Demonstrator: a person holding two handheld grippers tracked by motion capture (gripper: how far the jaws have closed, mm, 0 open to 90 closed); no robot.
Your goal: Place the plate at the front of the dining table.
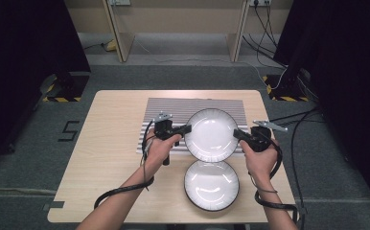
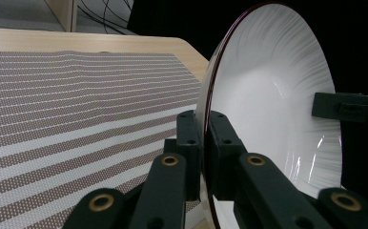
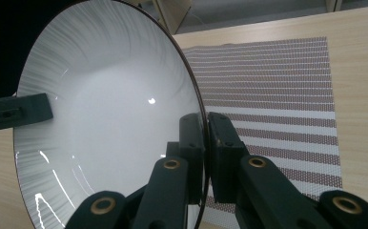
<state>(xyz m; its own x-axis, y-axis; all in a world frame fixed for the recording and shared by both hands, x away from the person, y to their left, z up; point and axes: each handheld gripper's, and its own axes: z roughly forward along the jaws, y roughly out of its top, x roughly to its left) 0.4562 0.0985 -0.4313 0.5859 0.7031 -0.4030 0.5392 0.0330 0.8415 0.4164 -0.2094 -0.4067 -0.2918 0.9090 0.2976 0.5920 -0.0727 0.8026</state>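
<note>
A white plate with a dark rim [image 1: 212, 134] hangs above the striped placemat [image 1: 166, 110], held between both hands. My left gripper [image 1: 188, 128] is shut on the plate's left rim. My right gripper [image 1: 236, 133] is shut on its right rim. In the left gripper view the plate [image 2: 268, 90] stands on edge, its rim pinched between the black jaws of the left gripper [image 2: 204, 143]. The right gripper view shows the plate [image 3: 110, 105] clamped the same way by the right gripper [image 3: 206, 148]. A second white plate [image 1: 212, 186] lies flat on the table, close to the front edge.
The wooden table [image 1: 111, 158] has bare room at the left and along the back. Black stands with hazard-striped feet [image 1: 61, 88] flank the table. Cables [image 1: 269, 203] trail from both grippers across the front right corner.
</note>
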